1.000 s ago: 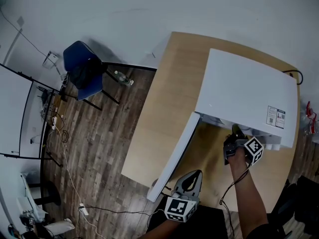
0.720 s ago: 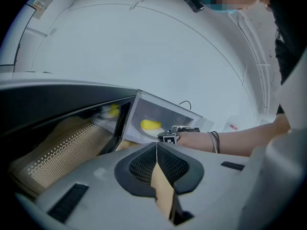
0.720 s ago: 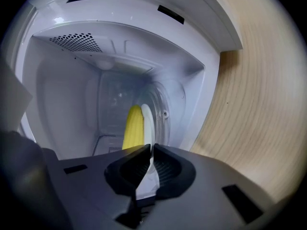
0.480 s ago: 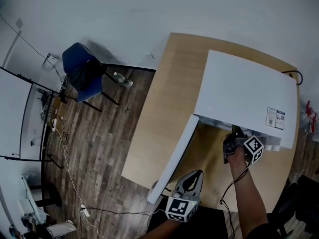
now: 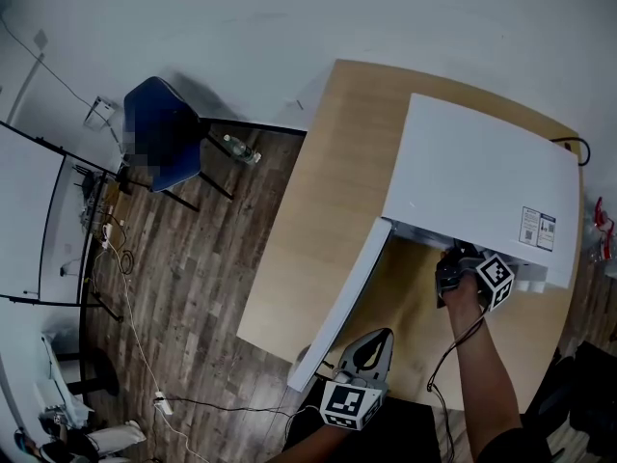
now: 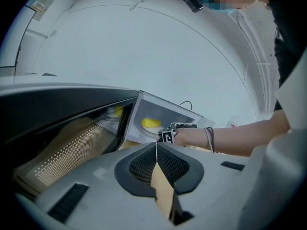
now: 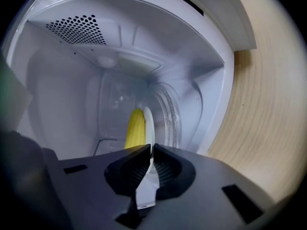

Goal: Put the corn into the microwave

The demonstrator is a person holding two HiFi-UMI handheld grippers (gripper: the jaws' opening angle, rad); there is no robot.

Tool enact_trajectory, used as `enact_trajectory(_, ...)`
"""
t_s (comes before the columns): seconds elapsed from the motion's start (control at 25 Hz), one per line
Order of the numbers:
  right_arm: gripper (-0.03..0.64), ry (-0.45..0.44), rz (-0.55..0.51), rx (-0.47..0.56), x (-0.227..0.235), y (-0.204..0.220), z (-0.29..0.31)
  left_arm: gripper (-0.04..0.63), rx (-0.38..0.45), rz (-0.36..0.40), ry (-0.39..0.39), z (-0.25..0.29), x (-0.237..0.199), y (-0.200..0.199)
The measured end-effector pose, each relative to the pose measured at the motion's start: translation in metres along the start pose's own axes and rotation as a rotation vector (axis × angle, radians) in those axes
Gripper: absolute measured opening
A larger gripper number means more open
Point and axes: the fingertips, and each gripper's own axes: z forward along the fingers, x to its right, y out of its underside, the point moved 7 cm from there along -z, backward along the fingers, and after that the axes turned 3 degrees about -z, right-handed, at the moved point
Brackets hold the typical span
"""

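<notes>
The white microwave (image 5: 482, 177) stands on the wooden desk (image 5: 328, 191) with its door (image 5: 342, 302) swung wide open toward the person; the right tongs (image 7: 150, 148) reach into the open cavity, closed tight on the rim of a thin white plate (image 7: 149, 128), which the right gripper view shows edge-on between the pads.

The corn (image 7: 135, 128) lies flat on that plate, inside the cavity and just past the tips. In the right gripper view its long axis runs up and down the picture, parallel with the plate's edge, with a rounded end uppermost; seen from the left gripper view it lies level on the plate, its length running across the picture. Which end is the tip I cannot tell.

The glass turntable (image 7: 171, 114) shows as a ring just beside the plate, on the side away from the corn; whether plate and turntable touch cannot be made out.

The left tongs (image 6: 156, 145) hang low in front of the open door, near the desk's front edge, pads pressed together with nothing between them. A hand (image 5: 463, 302) grips the right tool at the cavity's mouth. Well apart from the desk, a blue chair (image 5: 159, 138) stands on the dark plank floor (image 5: 193, 278).
</notes>
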Motion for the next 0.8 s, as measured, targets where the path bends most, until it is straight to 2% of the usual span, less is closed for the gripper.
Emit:
enact_trajectory(0.2,0.081,-0.017,0.014,0.000,-0.002,0.001,-0.002,0.015,0.009,-0.002,0.015,-0.006,-0.001,-0.002)
enact_trajectory(0.32,0.138,-0.023,0.020,-0.003,-0.001,0.005,-0.011,0.015,0.008,0.000,0.029,-0.009,-0.001,0.000)
enact_trajectory(0.48,0.167,-0.015,0.028,0.005,0.005,0.013,-0.028,0.015,0.014,-0.006,0.043,-0.017,0.001,-0.001)
enact_trajectory(0.68,0.150,-0.015,-0.007,-0.001,0.012,0.014,-0.029,0.015,0.001,0.028,0.079,-0.030,0.002,-0.004)
enact_trajectory(0.8,0.147,-0.009,0.014,0.021,0.013,0.008,-0.023,0.015,-0.011,0.042,0.084,-0.040,-0.003,0.002)
